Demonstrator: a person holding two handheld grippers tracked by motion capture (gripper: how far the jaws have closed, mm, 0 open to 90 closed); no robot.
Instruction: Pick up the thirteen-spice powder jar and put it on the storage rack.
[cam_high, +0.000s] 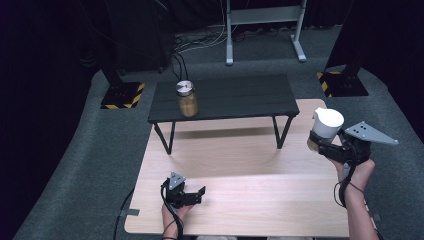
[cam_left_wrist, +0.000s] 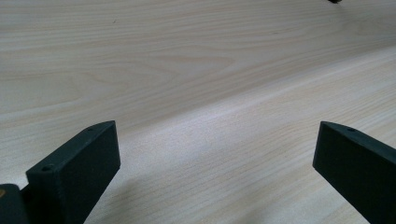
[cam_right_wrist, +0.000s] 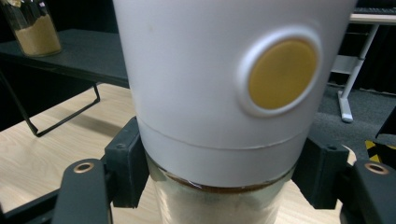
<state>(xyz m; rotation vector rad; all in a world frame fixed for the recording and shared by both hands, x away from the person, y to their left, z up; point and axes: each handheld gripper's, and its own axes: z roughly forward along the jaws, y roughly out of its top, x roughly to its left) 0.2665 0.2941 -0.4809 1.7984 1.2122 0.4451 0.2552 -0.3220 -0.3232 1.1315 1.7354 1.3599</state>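
Note:
My right gripper (cam_high: 320, 142) is shut on a glass jar with a tall white lid (cam_high: 326, 128), holding it in the air above the right edge of the wooden tabletop (cam_high: 240, 180). In the right gripper view the white lid (cam_right_wrist: 219, 79), which bears a round yellow button, rises close before the camera, and both jaws press on the glass just under it. A second jar of brown powder with a silver lid (cam_high: 187, 98) stands on the left part of the small black table (cam_high: 235, 97). My left gripper (cam_high: 195, 195) rests open on the tabletop near its front edge, with bare wood between its jaws.
The small black table stands on thin legs at the back of the wooden tabletop. Grey carpet lies around, with stand bases marked in yellow and black (cam_high: 122, 95) at the back left and back right, and a white desk frame (cam_high: 262, 30) behind.

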